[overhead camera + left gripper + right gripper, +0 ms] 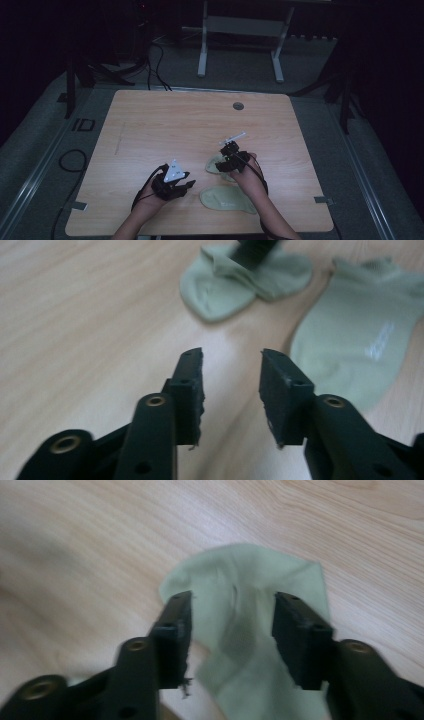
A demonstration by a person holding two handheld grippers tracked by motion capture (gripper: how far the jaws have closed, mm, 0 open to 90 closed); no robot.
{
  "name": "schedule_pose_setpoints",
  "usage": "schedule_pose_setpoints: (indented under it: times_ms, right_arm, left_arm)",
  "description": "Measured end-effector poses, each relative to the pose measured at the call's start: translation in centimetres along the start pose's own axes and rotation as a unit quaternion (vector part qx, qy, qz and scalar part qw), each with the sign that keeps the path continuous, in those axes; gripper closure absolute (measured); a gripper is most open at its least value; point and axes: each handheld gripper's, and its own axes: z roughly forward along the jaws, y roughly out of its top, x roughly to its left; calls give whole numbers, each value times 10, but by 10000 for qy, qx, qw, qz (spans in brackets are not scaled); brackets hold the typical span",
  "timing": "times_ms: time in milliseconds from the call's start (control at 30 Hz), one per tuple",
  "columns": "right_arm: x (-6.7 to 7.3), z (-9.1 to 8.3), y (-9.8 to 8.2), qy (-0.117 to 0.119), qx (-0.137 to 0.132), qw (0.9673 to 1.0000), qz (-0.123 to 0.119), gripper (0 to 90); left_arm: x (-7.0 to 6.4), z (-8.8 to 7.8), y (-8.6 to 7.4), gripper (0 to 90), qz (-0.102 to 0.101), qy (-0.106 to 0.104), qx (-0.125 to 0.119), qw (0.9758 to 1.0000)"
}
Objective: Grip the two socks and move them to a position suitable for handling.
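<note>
Black jaws of the right gripper [232,640] stand spread over a crumpled green sock [250,605] on the table [165,120]; soft, light, best pinched at its edge. Left gripper [231,390] spread, empty, beside the flat sock [360,345].

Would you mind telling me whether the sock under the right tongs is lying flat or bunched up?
Bunched up: the sock shows folds between the open right tongs.

I count two pale green socks on my table [150,125]: one sock [227,198] lies flat, the other sock [216,164] is crumpled. I hold two grippers, a left gripper [189,184] and a right gripper [226,161].
</note>
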Motion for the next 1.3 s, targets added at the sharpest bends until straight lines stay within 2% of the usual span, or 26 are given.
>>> schedule_pose_setpoints:
  times_ms: [33, 167, 200, 267, 300, 367, 433, 533, 600, 633, 667, 700, 733, 833, 867, 967, 1067, 1233, 1300]
  right_arm:
    - [-1, -3, -7, 70, 42, 10000, -52, 586]
    - [0, -4, -17, 99, 24, 9999, -132, 595]
    - [4, -3, -22, -6, 1, 9997, -247, 606]
    - [6, -2, -24, -37, -31, 9995, -299, 609]
    - [9, 0, -27, -84, -81, 9994, -331, 625]
    - [10, 1, -27, -47, -73, 9994, -344, 625]
    - [13, 5, -28, -64, -54, 9992, -393, 625]
    - [15, 12, -29, -92, 24, 9988, -472, 625]
    - [16, 16, -30, -104, 60, 9988, -467, 627]
    - [16, 18, -31, -85, 112, 9987, -485, 643]
    - [17, 19, -32, -89, 92, 9987, -495, 643]
    - [20, 20, -31, -118, 33, 9995, -293, 643]
    - [16, 19, -33, -139, 53, 9984, -537, 688]
    - [15, 19, -33, -158, 27, 9986, -506, 731]
    - [13, 18, -33, -206, 20, 9987, -469, 808]
    - [10, 17, -32, -108, 6, 9993, -363, 858]
    - [8, 10, -30, -40, -20, 9994, -355, 862]
    - [-3, -13, -26, 63, -325, 9992, -234, 863]
    - [-12, -23, -26, 52, -430, 9990, -117, 863]
  left_arm:
    - [1, 3, 5, 697, 80, -2, 9, 10000]
    - [2, 23, 26, 761, 261, 2, 145, 9996]
    - [2, 29, 30, 819, 286, -8, 184, 9994]
    - [2, 42, 37, 822, 361, -65, 319, 9988]
    - [3, 48, 40, 854, 397, -46, 428, 9983]
    - [5, 59, 43, 855, 431, -64, 580, 9974]
    - [6, 69, 46, 872, 518, 91, 741, 9959]
    - [9, 79, 47, 872, 497, 153, 816, 9953]
    - [8, 85, 46, 872, 480, 108, 865, 9950]
    - [11, 86, 47, 872, 729, 146, 1110, 9910]
    - [12, 88, 46, 872, 750, 162, 1143, 9905]
    - [11, 91, 45, 871, 597, 138, 1035, 9927]
    - [12, 92, 44, 872, 544, 116, 1007, 9934]
    - [14, 91, 43, 881, 467, 69, 980, 9941]
    - [13, 91, 42, 887, 457, 82, 943, 9945]
    - [11, 91, 41, 889, 564, 116, 920, 9941]
    - [10, 91, 41, 889, 670, 168, 932, 9932]
    - [10, 90, 40, 889, 818, 166, 940, 9921]
    - [10, 90, 40, 889, 783, 149, 918, 9926]
